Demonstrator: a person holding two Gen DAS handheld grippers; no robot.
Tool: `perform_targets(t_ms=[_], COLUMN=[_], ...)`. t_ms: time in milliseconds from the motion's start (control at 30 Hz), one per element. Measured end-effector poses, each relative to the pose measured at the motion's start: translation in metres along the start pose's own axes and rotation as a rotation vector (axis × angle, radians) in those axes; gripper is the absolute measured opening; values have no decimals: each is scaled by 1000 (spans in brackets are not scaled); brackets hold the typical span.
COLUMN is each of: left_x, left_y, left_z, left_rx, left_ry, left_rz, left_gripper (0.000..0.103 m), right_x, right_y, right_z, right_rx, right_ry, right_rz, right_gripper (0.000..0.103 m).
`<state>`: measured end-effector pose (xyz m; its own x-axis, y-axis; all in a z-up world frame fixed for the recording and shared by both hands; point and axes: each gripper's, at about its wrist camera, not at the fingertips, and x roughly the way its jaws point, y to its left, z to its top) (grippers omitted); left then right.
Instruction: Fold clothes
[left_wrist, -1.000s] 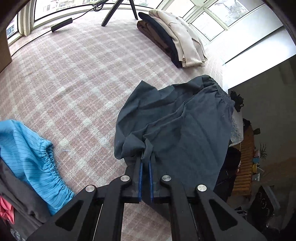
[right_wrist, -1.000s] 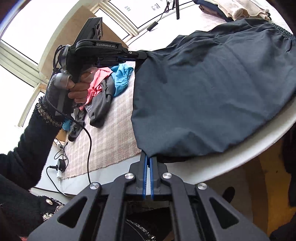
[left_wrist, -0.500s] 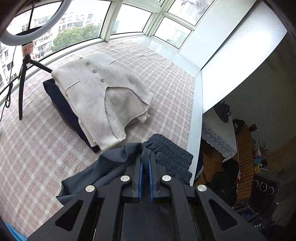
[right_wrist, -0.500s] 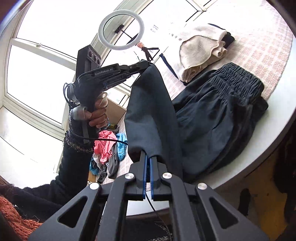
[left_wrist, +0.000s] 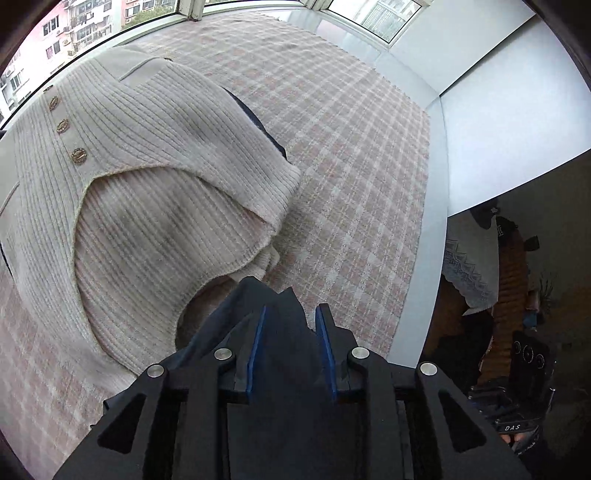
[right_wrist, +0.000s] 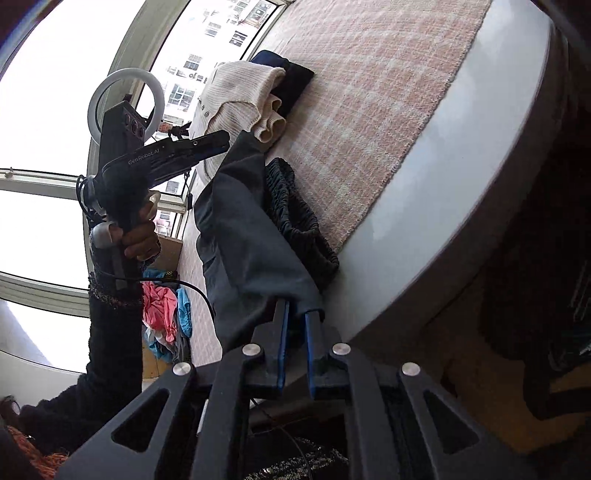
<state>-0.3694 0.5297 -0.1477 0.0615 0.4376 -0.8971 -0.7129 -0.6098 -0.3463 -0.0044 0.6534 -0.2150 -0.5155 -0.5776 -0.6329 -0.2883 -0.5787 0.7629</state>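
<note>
Nearby, ribbed cream knit cardigan (left_wrist: 155, 206), brass-buttoned.

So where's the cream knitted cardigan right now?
The cream knitted cardigan fills the left of the left wrist view, lying folded on a dark folded garment on the pink checked cloth, just beyond the dark grey shorts.

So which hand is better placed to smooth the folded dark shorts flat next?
Probably the right. The right gripper sits low beside the dark shorts at the grey ledge, fingers opening; the left gripper is opening up against the cream cardigan.
</note>
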Motion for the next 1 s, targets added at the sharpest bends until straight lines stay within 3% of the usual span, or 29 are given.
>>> perform_targets(t_ms=[100,133,200,267,333,400,433,533,600,633,733,833,867,967,1000], left_x=[-49,-66,-89,-91,-83,-58,-45,-6,13,14,-16,-52,-60,-55,-52], left_y=[10,15,22,29,34,30,27,18,23,29,48,68,76,99,106], left_z=[-5,-13,-40,-76,-113,-148,-164,-203,-220,-227,-233,-224,-217,-183,-172], left_rx=[12,20,29,3,-40,-86,-92,-72,-104,-146,-234,-269,-275,-279,-278], left_ry=[-86,-117,-165,-157,-135,-77,-54,19,54,51,-24,-141,-174,-228,-244], left_rz=[37,55,85,39,-47,-151,-162,-106,-63,-74,-60,6,23,17,20], left_gripper=[30,34,38,39,39,39,38,38,36,32,31,36,36,36,39], right_x=[-19,-29,-46,-60,-58,-31,-5,73,111,131,110,75,69,79,91], right_y=[22,30,47,63,91,122,124,131,107,95,97,111,113,114,110], right_z=[-5,-6,-6,-2,14,36,45,74,91,100,108,109,108,100,97], right_rx=[-102,-142,-203,-246,-323,-452,-488,-596,-564,-547,-538,-562,-558,-580,-597], right_ry=[6,7,-5,-31,-61,-55,-20,86,165,205,187,116,111,169,192], right_rz=[-113,-144,-182,-195,-133,-86,-104,-157,-266,-319,-254,-195,-167,-159,-198], right_gripper=[15,22,25,25,26,27,27,27,27,21,21,41,41,41,41])
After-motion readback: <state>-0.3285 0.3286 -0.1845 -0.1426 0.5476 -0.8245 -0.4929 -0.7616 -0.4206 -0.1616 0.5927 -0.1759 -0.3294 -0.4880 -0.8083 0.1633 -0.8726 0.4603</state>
